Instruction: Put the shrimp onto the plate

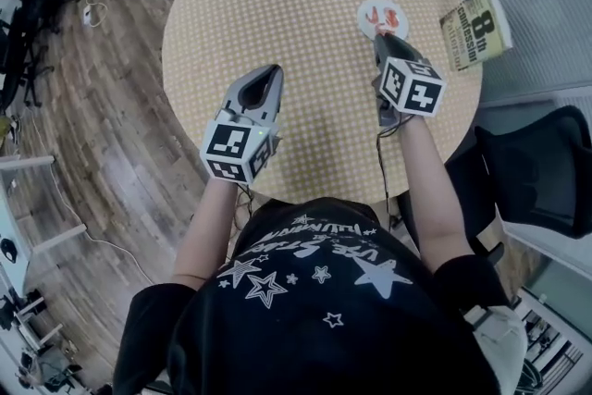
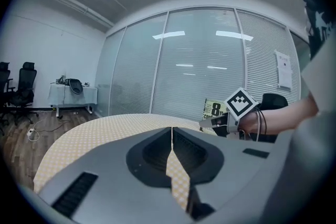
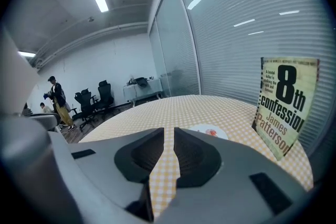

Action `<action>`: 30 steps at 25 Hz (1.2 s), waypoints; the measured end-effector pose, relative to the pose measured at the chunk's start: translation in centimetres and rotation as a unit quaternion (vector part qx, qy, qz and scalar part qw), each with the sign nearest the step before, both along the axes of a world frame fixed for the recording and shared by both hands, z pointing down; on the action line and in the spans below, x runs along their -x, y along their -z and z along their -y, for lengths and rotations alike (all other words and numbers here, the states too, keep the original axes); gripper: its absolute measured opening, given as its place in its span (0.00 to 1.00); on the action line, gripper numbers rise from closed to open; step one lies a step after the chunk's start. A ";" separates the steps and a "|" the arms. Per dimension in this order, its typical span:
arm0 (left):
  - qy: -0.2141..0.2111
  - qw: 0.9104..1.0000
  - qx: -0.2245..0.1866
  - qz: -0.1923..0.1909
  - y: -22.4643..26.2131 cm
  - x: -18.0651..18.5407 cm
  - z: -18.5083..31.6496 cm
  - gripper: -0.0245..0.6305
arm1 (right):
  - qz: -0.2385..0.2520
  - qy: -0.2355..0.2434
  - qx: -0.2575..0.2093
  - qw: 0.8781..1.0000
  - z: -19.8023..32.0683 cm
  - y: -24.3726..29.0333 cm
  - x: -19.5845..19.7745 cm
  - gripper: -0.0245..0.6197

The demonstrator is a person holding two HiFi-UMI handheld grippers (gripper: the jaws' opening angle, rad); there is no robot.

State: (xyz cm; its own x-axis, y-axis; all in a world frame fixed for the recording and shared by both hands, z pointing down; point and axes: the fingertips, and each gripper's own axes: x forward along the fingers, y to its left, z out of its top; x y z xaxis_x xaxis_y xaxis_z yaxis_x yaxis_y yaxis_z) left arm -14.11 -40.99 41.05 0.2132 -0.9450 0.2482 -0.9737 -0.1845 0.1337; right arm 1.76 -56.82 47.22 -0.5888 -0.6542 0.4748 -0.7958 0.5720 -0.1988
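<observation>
A small white plate (image 1: 383, 17) lies on the far right part of the round table (image 1: 277, 5), which has a yellow checked cloth. A red shrimp (image 1: 382, 15) rests on the plate. In the right gripper view the plate (image 3: 202, 128) and shrimp (image 3: 211, 132) show just beyond the jaws. My right gripper (image 1: 381, 40) points at the plate's near edge, and its jaws (image 3: 168, 131) stand a narrow gap apart with nothing between them. My left gripper (image 1: 275, 69) hovers over the table's middle, shut and empty (image 2: 171, 129).
A paperback book (image 1: 475, 28) lies at the table's right edge, close to the plate; it also appears as the book (image 3: 286, 105) in the right gripper view. A black office chair (image 1: 541, 171) stands to the right. People and chairs (image 3: 55, 99) are far off.
</observation>
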 end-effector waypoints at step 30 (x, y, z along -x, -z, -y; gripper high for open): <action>-0.172 0.985 -0.023 -0.001 0.6 -3.7 -19.4 0.06 | 0.049 -0.096 -0.026 0.994 -31.2 3.8 -5.2 0.13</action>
State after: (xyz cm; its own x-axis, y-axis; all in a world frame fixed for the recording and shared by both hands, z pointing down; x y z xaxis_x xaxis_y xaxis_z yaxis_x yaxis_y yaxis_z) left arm -10.43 -21.63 40.46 0.5231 -0.8270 0.2062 -0.8523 -0.5093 0.1195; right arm 6.99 -25.58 43.43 -0.4934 -0.7809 0.3831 -0.8690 0.4240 -0.2550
